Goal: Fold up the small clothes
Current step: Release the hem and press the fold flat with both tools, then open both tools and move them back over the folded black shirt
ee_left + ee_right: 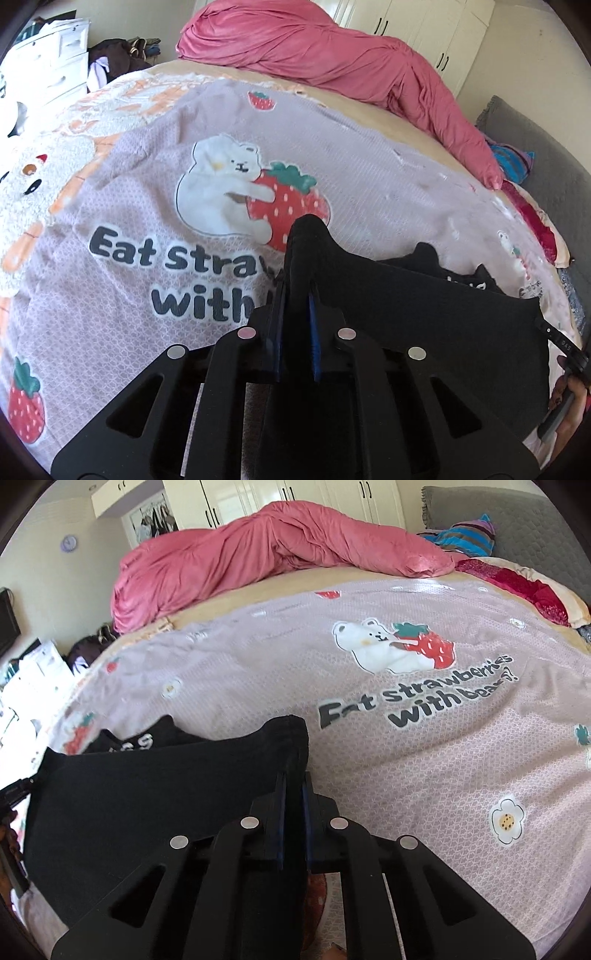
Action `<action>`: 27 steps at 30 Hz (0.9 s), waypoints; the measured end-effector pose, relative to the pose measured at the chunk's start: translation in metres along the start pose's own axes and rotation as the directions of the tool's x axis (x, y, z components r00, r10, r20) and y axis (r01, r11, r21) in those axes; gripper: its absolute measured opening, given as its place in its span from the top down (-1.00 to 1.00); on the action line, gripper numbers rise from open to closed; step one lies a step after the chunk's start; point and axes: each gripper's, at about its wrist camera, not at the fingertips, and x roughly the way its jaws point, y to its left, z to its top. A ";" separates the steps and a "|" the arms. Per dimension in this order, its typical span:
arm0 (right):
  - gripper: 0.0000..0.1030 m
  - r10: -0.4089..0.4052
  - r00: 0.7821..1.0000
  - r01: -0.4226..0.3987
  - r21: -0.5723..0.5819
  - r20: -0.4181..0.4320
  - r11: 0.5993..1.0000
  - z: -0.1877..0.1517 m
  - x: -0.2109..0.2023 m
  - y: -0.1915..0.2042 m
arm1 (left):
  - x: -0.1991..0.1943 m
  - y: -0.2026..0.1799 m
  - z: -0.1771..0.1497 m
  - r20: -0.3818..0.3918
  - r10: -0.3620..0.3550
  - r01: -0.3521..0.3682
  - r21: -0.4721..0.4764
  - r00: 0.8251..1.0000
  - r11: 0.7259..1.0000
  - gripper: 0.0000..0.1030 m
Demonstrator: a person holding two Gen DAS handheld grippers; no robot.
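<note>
In the left wrist view, we see our left gripper (295, 291) with its jaws clamped on one corner of the black cloth (443, 314), which hangs just above the blanket (129, 184) on the bed. In the right wrist view, we see our right gripper (294, 794) with its jaws clamped on the other corner of the cloth (147, 794), and a pink quilt (240, 561) lies far back.
</note>
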 end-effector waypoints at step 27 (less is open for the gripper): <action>-0.17 -0.082 0.996 0.082 -0.010 0.032 0.997 -0.018 -0.041 0.003 | -0.016 -0.014 -0.023 -0.073 0.043 -0.037 0.079 0.996 0.996 -0.10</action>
